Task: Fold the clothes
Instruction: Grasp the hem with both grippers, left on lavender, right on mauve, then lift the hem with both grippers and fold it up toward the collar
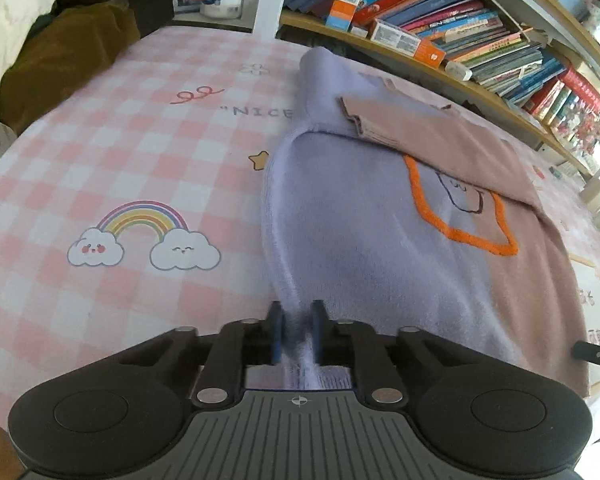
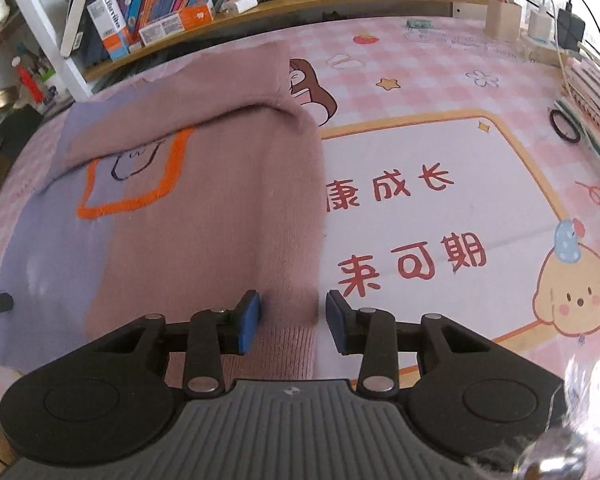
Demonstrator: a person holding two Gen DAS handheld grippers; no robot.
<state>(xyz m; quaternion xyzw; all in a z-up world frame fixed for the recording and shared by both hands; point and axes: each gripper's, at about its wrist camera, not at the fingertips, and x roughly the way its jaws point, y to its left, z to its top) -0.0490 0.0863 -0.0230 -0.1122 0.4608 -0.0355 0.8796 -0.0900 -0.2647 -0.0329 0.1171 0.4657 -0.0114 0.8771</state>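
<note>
Clearly, the sweater (image 1: 360, 248) lay spread on the pink checked tablecloth (image 1: 140, 160), its body split into 2 colours: lilac on one side and dusty pink on the other, with an orange outline (image 1: 460, 236) stitched across the front around a small drawn face. Both sleeves were already folded across the chest, the pink sleeve (image 1: 388, 120) lying on top of the lilac one.

The left gripper (image 1: 296, 332) pointed steeply down at the near lilac edge of the garment. Its blue pads (image 1: 277, 334) were drawn together on a bunched ridge of lilac knit, which rose between them and ran down toward the camera; that gripper was pinched on the sweater.

The right gripper (image 2: 292, 322) pointed down at the pink ribbed hem (image 2: 288, 344) at the garment's near corner. Its 2 blue fingers (image 2: 249, 322) stood apart, one over the pink knit and the other over the bare cloth just past the sweater's side edge. The hem lay between them, flat, with neither pad pressing on it.

Beyond the sweater, a wooden shelf (image 2: 340, 0) of books (image 1: 480, 32) ran along the far edge of the table. The tablecloth's print showed a rainbow with 2 clouds (image 1: 144, 240) beside the lilac half and a cartoon puppy (image 2: 576, 296) with red characters beside the pink half.
</note>
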